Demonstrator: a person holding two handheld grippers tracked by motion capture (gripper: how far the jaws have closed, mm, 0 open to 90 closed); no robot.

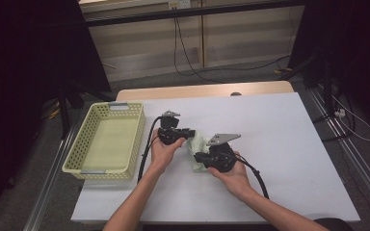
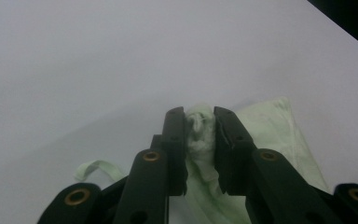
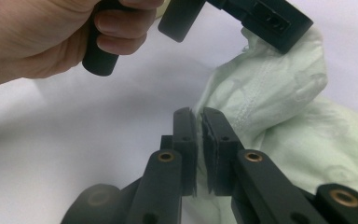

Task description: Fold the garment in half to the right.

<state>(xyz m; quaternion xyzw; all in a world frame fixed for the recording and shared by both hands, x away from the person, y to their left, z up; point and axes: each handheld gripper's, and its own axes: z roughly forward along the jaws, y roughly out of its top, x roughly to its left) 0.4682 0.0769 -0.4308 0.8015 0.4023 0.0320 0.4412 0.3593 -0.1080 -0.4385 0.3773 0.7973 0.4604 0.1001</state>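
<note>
A pale green cloth (image 1: pixel 198 143) lies crumpled on the white table (image 1: pixel 279 144), between my two grippers. My left gripper (image 1: pixel 191 134) comes in from the left, and in the left gripper view (image 2: pixel 199 116) its jaws are shut on a bunched fold of the cloth (image 2: pixel 270 130). My right gripper (image 1: pixel 198 157) sits at the cloth's near edge. In the right gripper view (image 3: pixel 199 116) its jaws stand almost together with a thin edge of the cloth (image 3: pixel 279 93) pinched between them. The left hand (image 3: pixel 37 37) and the left gripper's black body (image 3: pixel 261 16) show close above.
A pale yellow perforated basket (image 1: pixel 101 171) stands at the table's left edge with nothing in it. Cables trail from both grippers toward the near edge. The white table surface stretches bare to the right and back. Dark stands and floor cables lie beyond the table.
</note>
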